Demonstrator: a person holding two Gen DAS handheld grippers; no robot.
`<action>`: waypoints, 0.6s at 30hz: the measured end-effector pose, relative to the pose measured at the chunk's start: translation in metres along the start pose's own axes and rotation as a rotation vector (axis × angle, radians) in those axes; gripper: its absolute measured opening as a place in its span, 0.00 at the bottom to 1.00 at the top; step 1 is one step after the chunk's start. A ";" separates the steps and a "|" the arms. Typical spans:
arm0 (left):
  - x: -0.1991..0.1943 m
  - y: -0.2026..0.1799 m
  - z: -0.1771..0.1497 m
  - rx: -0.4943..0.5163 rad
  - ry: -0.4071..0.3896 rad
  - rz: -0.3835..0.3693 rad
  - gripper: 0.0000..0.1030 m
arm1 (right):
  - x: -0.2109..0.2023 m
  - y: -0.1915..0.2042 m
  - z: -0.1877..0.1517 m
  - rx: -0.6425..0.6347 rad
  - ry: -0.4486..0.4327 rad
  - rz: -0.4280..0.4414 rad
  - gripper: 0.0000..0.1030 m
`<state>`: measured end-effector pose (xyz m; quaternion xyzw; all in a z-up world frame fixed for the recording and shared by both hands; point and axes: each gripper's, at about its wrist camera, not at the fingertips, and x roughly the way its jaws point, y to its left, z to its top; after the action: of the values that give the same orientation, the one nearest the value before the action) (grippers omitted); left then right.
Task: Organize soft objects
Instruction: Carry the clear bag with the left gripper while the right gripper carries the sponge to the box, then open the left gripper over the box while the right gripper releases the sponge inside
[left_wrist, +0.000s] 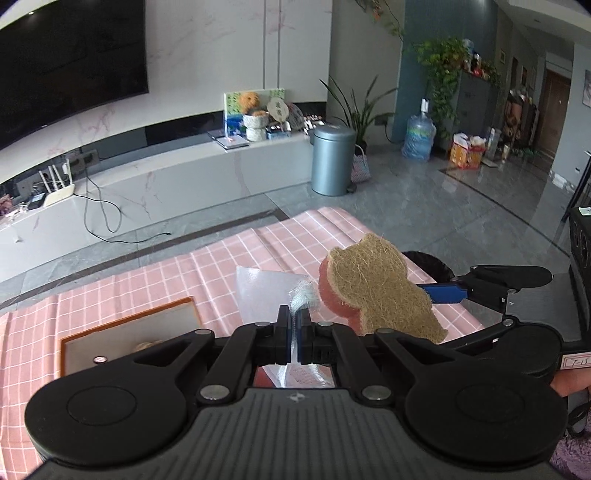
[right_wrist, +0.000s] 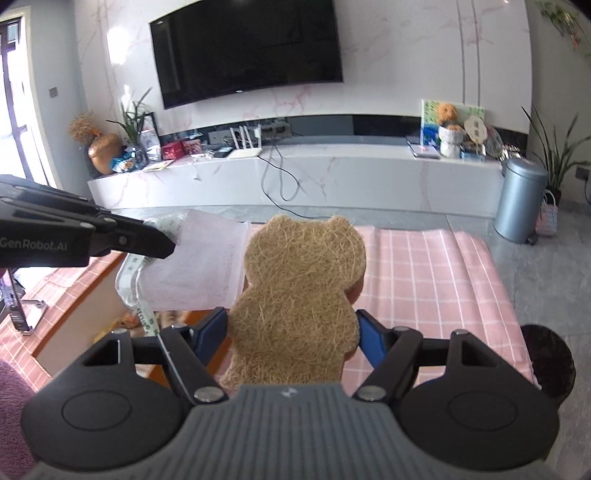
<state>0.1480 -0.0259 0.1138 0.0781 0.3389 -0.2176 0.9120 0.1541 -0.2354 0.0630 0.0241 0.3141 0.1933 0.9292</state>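
Observation:
My right gripper (right_wrist: 291, 325) is shut on a bear-shaped sponge (right_wrist: 301, 295) with a tan fibre face and a pink back, held upright above the pink checked tablecloth (right_wrist: 436, 266). In the left wrist view the sponge (left_wrist: 380, 288) hangs at the right, with the right gripper (left_wrist: 436, 291) behind it. My left gripper (left_wrist: 294, 317) is shut on the edge of a clear plastic bag (left_wrist: 266, 291) and holds it up. In the right wrist view the left gripper (right_wrist: 162, 243) grips the bag (right_wrist: 195, 266) just left of the sponge.
An orange-rimmed tray (left_wrist: 129, 339) lies on the cloth at the left. A dark round object (right_wrist: 546, 362) sits at the table's right edge. A grey bin (left_wrist: 332, 158) and a TV console (right_wrist: 295, 170) stand beyond the table.

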 end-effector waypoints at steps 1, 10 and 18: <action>-0.005 0.004 -0.002 -0.007 -0.007 0.006 0.02 | -0.002 0.009 0.002 -0.010 -0.004 0.011 0.71; -0.040 0.052 -0.025 -0.058 -0.016 0.078 0.02 | 0.013 0.078 0.017 -0.065 0.037 0.149 0.71; -0.037 0.099 -0.062 -0.136 0.075 0.128 0.02 | 0.067 0.135 0.009 -0.139 0.183 0.249 0.71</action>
<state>0.1313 0.0929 0.0905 0.0454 0.3810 -0.1325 0.9139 0.1620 -0.0844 0.0542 -0.0192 0.3779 0.3294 0.8650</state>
